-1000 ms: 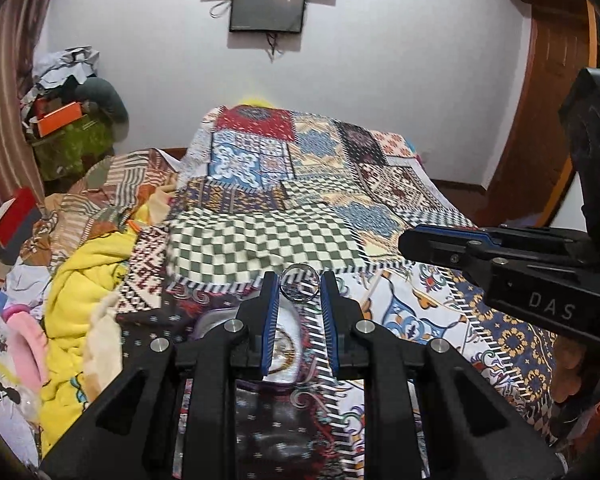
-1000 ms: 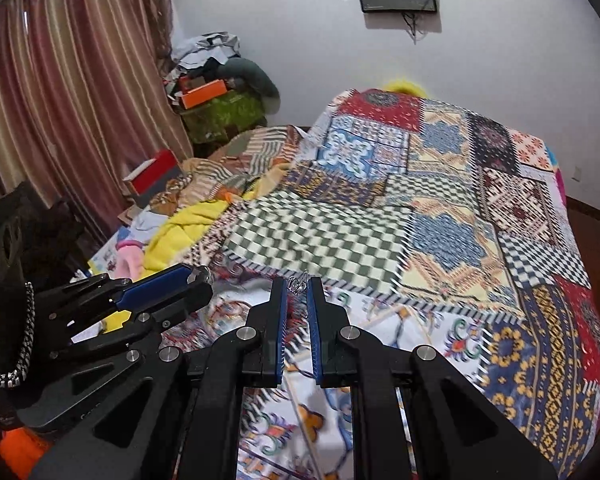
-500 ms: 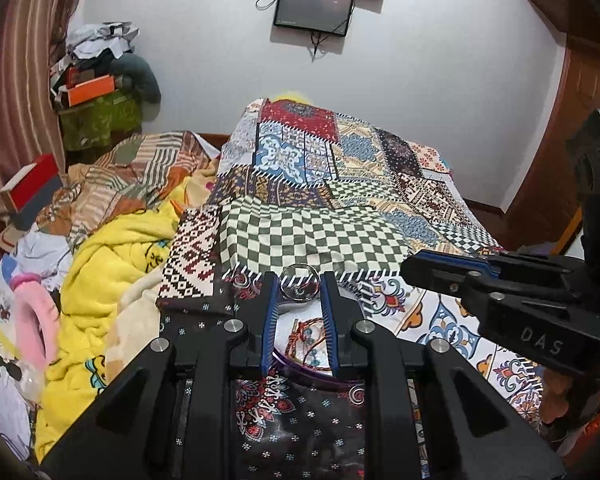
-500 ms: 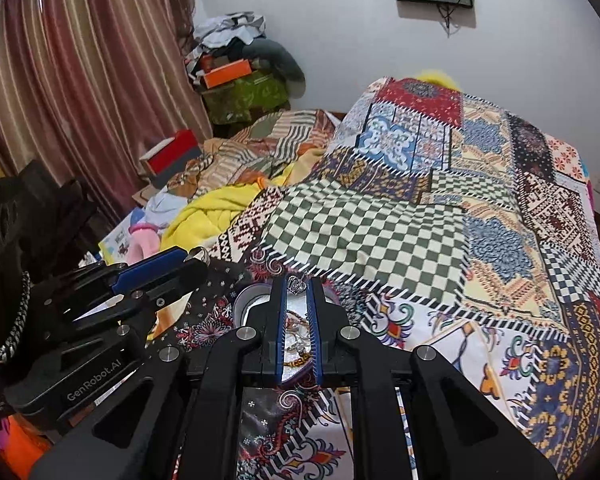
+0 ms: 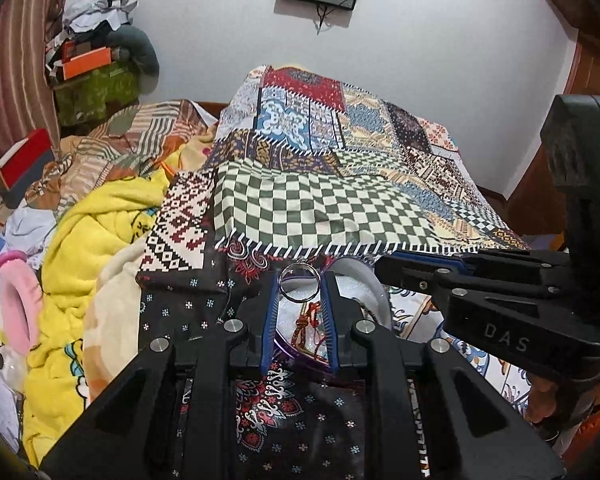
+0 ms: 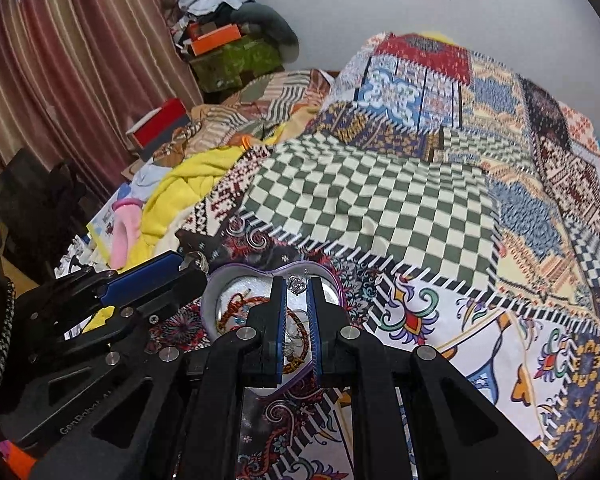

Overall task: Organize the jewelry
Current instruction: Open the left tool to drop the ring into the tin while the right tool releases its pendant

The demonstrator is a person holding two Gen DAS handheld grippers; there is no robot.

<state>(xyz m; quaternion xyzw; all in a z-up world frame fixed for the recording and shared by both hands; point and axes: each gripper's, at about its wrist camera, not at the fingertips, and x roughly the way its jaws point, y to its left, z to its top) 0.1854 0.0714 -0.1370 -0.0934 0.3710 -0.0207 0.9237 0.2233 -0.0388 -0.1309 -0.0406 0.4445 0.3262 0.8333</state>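
A heart-shaped box (image 6: 216, 284) with a purple rim lies open on the patchwork bedspread, holding red cord jewelry (image 6: 236, 308). My left gripper (image 5: 300, 288) is shut on a plain silver ring (image 5: 299, 276), held above the box (image 5: 376, 292). My right gripper (image 6: 297, 286) is shut on a small silver crown-shaped ring (image 6: 297, 284), also over the box. In the right wrist view the left gripper (image 6: 188, 264) shows at the left; in the left wrist view the right gripper's fingers (image 5: 428, 268) reach in from the right.
The patchwork bedspread (image 6: 380, 200) covers the bed ahead. A yellow blanket (image 5: 100, 232) and a pink item (image 5: 16, 304) lie to the left. A red box (image 6: 160, 120) and piled clutter (image 6: 228, 40) sit by the striped curtain (image 6: 80, 60).
Both grippers tilted downward and moved over the heart-shaped box, which has come into view beneath them. Each still holds its ring.
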